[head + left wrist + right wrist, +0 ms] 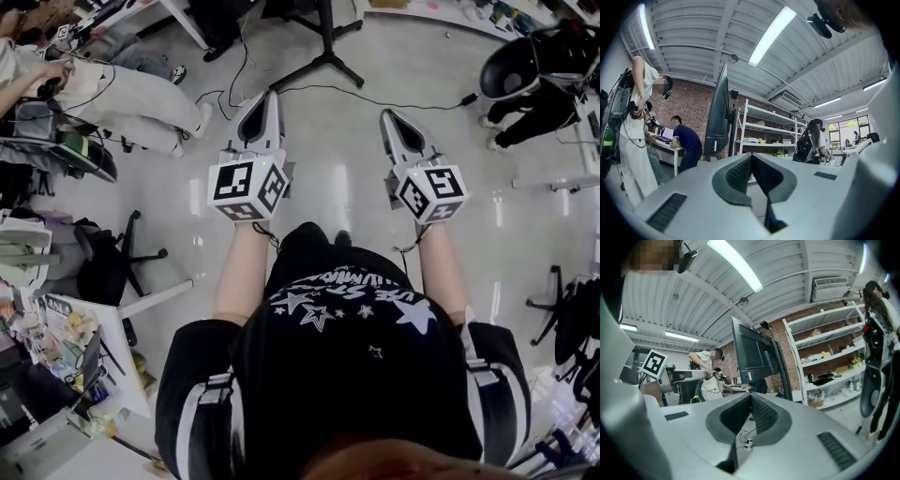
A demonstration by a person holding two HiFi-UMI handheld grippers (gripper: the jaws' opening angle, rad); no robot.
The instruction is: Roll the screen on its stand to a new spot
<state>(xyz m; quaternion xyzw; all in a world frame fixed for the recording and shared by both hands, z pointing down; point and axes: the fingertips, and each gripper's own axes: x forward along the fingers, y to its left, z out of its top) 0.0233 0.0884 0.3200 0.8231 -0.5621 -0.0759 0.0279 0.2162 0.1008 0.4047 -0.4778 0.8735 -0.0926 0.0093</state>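
Observation:
The screen's black stand base (319, 54) spreads its legs on the grey floor at the top middle of the head view, ahead of both grippers. In the left gripper view the dark screen (718, 112) is seen nearly edge-on, some way off. Its back panel (749, 351) on the tall stand shows in the right gripper view. My left gripper (262, 99) is shut with nothing between its jaws, short of the stand. My right gripper (391, 118) is also shut and empty, held level beside the left. Neither touches the stand.
A black cable (375, 97) runs across the floor to a plug (468, 98) behind the stand. A seated person (122, 84) is at upper left, a black chair (511, 66) at upper right, a cluttered desk (84, 347) at lower left. White shelves (764, 136) stand beyond the screen.

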